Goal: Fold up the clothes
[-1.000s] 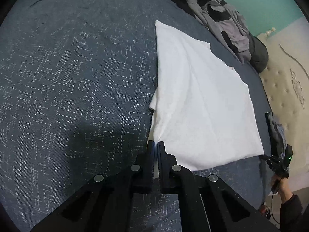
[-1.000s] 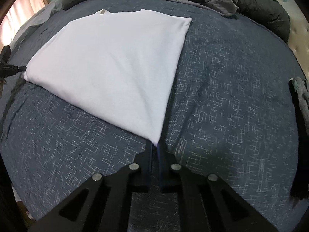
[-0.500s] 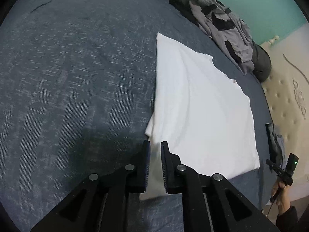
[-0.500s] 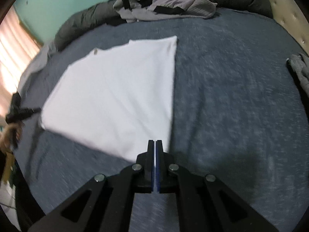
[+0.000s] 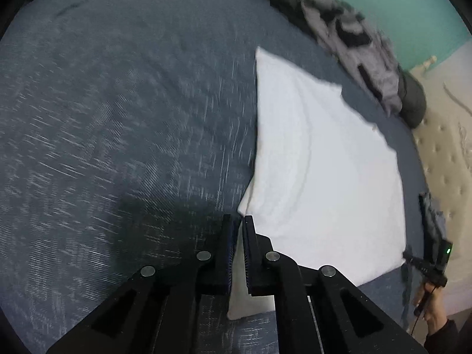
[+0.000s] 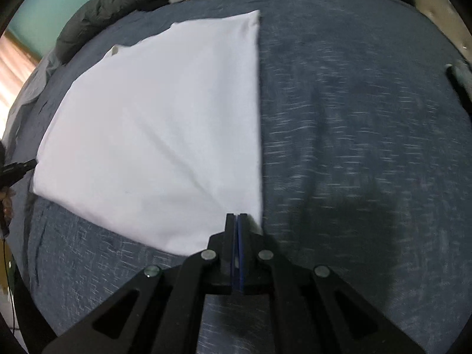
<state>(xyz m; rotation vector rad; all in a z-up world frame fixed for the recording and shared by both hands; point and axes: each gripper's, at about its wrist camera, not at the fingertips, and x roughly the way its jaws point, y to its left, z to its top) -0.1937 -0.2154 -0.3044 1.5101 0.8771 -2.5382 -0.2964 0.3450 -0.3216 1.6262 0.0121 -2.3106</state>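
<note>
A white garment (image 5: 318, 162) lies folded flat on the blue-grey bedspread (image 5: 118, 118). In the left wrist view my left gripper (image 5: 239, 218) sits at its near left corner. Its jaws are closing, with a flap of the white cloth pinched between the pads. In the right wrist view the same white garment (image 6: 165, 124) spreads up and to the left. My right gripper (image 6: 236, 215) is shut, its tips just over the near right corner, and no cloth shows between the pads. My right gripper also appears at the left view's right edge (image 5: 436, 265), in a hand (image 5: 433, 309).
A heap of grey clothes (image 5: 360, 56) and a dark duvet (image 6: 97, 20) lie along the far side of the bed. A cream tufted headboard (image 5: 442, 147) borders the right. Another dark garment (image 6: 460, 76) lies at the bed's right edge. Bare bedspread (image 6: 354, 118) stretches to the right of the white garment.
The left jaws opened, slid further over the corner, and narrowed again onto the cloth. The right gripper stayed shut, rolled, and shifted from the corner tip to just over the cloth.
</note>
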